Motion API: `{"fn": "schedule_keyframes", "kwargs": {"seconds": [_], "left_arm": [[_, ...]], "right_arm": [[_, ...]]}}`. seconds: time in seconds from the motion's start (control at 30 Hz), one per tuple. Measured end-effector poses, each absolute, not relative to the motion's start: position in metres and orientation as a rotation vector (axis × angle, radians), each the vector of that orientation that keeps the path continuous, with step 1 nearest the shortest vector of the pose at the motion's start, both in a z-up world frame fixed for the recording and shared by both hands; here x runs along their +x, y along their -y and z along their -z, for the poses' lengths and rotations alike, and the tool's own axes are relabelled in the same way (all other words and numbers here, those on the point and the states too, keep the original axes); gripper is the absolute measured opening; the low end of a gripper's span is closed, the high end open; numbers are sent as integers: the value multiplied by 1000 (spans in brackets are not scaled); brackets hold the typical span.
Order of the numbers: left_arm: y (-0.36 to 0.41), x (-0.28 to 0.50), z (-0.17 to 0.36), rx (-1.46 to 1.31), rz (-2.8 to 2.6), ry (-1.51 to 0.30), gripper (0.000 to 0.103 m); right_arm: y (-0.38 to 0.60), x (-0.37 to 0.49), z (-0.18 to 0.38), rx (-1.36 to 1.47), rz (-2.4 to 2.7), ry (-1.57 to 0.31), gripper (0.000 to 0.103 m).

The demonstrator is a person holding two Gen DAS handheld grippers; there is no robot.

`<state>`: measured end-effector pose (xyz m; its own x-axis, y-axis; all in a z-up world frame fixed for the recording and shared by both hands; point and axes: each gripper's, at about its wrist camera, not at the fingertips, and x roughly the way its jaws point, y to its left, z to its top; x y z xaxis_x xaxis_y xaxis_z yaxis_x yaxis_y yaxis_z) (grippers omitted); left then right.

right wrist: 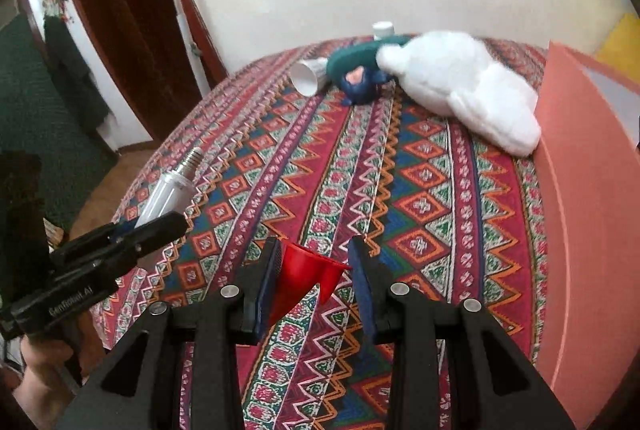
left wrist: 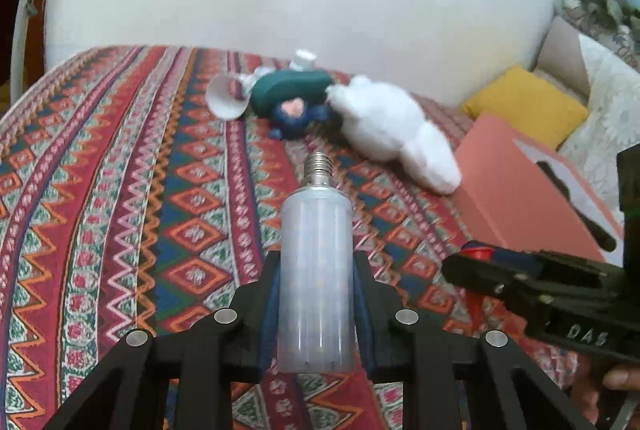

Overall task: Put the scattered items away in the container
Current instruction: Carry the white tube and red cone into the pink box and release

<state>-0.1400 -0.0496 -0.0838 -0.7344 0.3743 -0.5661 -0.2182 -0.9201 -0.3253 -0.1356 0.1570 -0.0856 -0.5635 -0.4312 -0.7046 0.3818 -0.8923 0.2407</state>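
Left gripper [left wrist: 316, 262]: clenched on a frosted LED bulb [left wrist: 316, 270], which is held lengthwise between the pads, screw base pointing ahead.
Right gripper [right wrist: 314, 258]: a red funnel [right wrist: 306, 270] is gripped between the pads, the jaws part closed against its rim.
Container: a salmon box [right wrist: 592, 230] is seen just right of the right gripper.
Scattered items: ahead of both grippers a white plush [right wrist: 460, 82], a teal-and-blue toy [right wrist: 356, 70] and a paper cup [right wrist: 306, 76] are clustered on the patterned cloth [right wrist: 360, 170].

open cloth [right wrist: 420, 198], white plush [right wrist: 460, 86] beside box [right wrist: 588, 230]
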Motion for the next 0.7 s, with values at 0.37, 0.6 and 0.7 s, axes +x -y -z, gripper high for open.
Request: {"fn": "schedule_keyframes", "kwargs": {"seconds": [0.37,0.6,0.7], "left_arm": [[41,-131,75,-897,-2623,314,27],[21,-125,58,-860,-2595,293,27],[7,-119,47,-840,-2586,284,27]], "right_arm": [[-155,-129,80,1087,2449,30,37],[-159,-125,67,1035,2471,42,37],[-167,-117,55,983,2493,61,37]]}}
